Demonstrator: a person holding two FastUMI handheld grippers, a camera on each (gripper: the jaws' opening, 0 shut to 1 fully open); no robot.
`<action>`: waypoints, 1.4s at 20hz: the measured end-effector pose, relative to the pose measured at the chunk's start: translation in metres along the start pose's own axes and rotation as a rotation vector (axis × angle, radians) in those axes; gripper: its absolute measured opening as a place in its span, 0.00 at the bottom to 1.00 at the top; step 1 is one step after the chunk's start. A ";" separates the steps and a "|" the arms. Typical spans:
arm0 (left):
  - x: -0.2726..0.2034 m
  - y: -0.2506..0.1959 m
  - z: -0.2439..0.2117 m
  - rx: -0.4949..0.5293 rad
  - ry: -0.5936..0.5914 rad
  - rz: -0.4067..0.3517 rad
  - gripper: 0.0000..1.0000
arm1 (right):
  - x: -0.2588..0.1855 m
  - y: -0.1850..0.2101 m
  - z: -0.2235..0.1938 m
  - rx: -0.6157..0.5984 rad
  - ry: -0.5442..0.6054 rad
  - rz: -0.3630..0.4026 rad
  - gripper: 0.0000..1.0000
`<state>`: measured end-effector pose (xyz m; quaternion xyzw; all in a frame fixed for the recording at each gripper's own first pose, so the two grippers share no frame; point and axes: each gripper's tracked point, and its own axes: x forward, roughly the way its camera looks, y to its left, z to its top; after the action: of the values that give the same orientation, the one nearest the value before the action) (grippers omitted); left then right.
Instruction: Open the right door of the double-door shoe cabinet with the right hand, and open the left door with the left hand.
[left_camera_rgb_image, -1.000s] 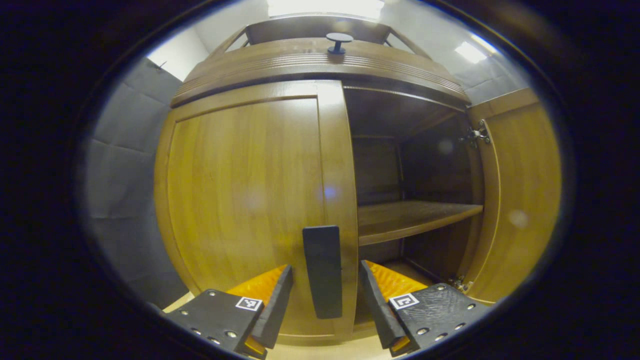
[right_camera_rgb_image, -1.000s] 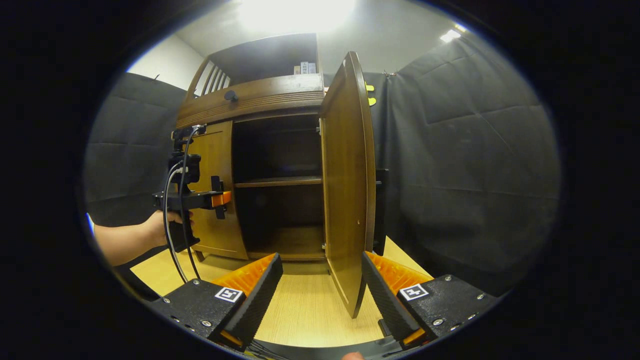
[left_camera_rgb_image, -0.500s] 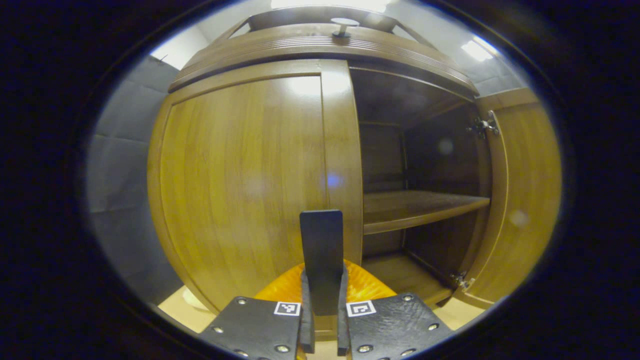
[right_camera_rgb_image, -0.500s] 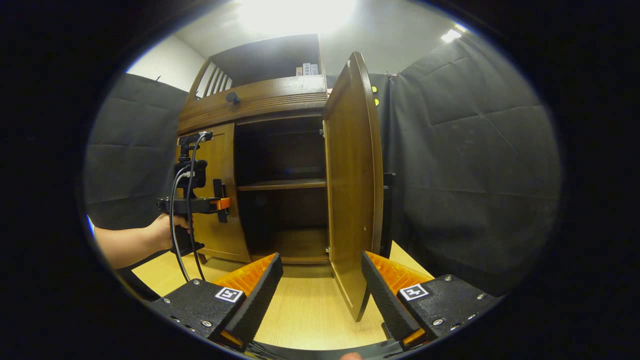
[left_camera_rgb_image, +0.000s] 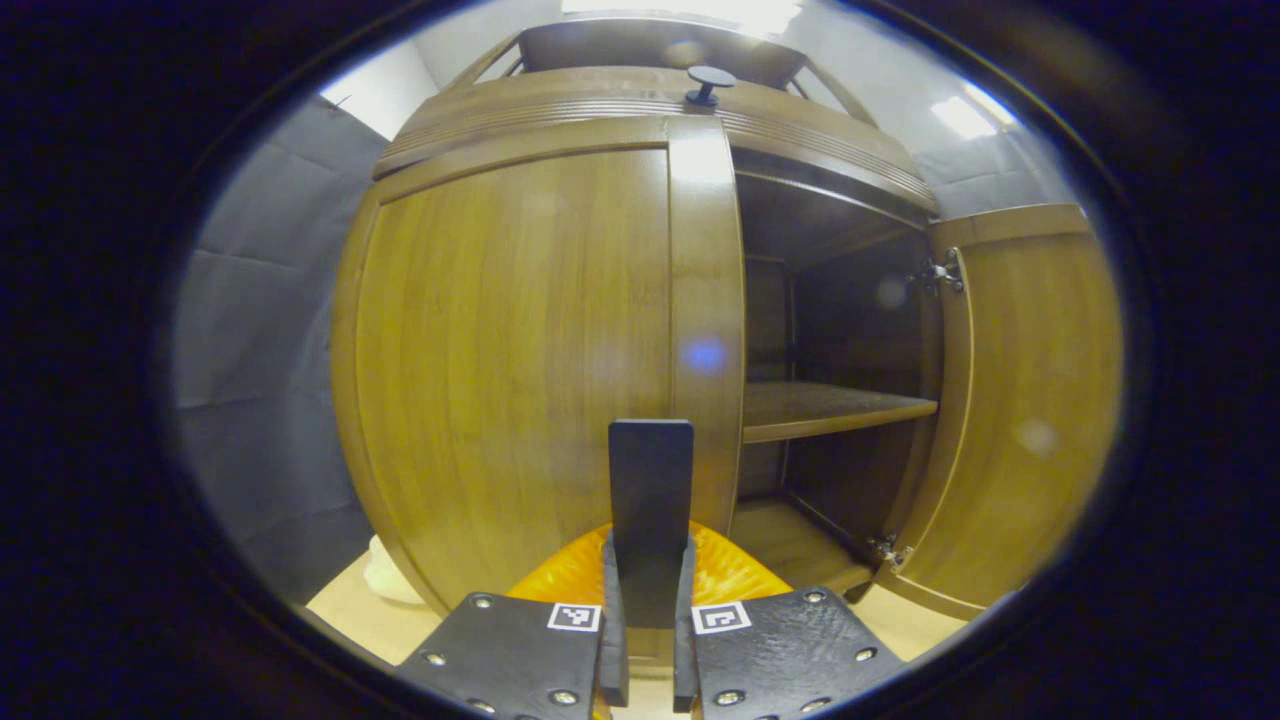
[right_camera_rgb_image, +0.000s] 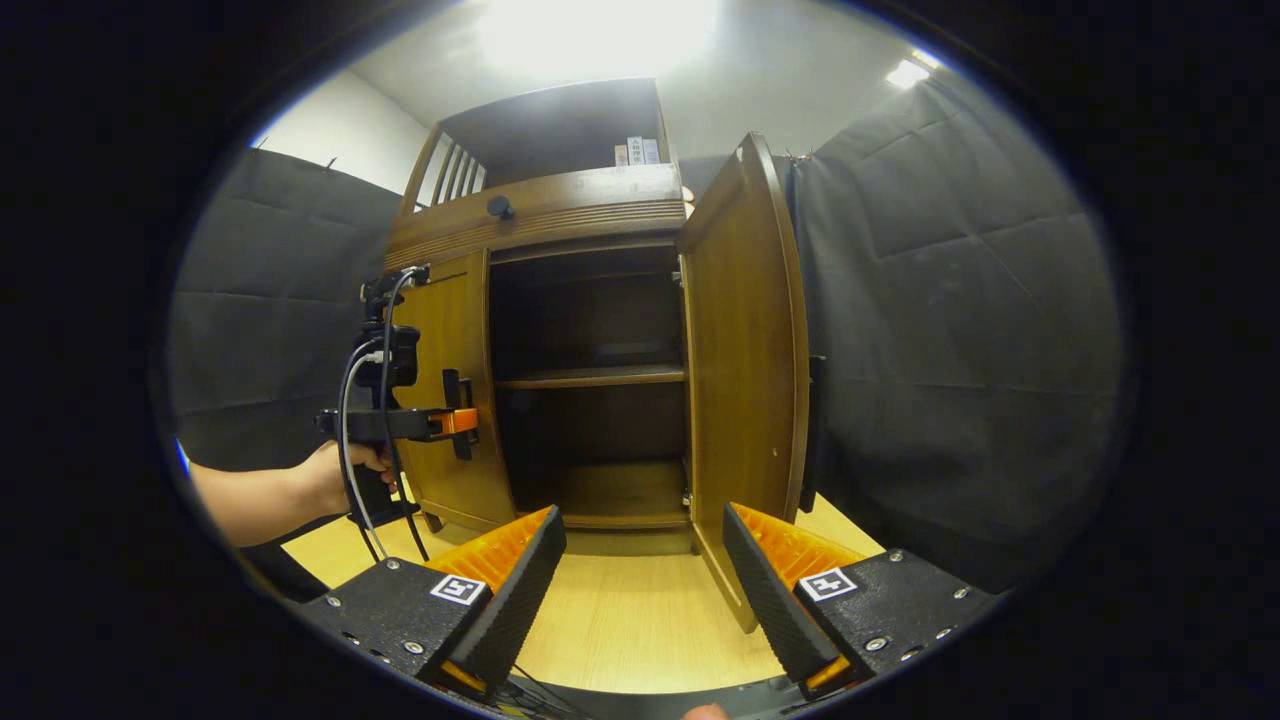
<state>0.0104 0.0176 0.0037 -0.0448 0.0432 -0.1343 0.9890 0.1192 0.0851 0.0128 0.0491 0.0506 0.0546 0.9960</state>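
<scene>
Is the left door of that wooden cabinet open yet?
Not clearly: the left door looks about shut, while the right door stands wide open. The left gripper is clamped on its handle.

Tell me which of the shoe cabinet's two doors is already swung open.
The right door is open, swung out on its hinges to expose the shelf. The left door sits nearly closed, its black handle clamped in the left gripper.
</scene>
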 end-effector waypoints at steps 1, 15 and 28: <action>-0.005 0.002 0.000 -0.003 -0.001 -0.004 0.18 | -0.001 0.002 0.000 -0.001 -0.003 0.005 0.98; -0.072 0.027 -0.002 -0.028 -0.006 -0.026 0.14 | -0.020 0.071 -0.005 -0.011 -0.007 0.102 0.98; -0.119 0.072 -0.001 -0.039 -0.024 0.011 0.23 | -0.033 0.110 -0.006 -0.021 -0.022 0.163 0.96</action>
<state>-0.0856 0.1184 0.0039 -0.0652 0.0343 -0.1276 0.9891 0.0743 0.1903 0.0217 0.0431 0.0349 0.1353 0.9892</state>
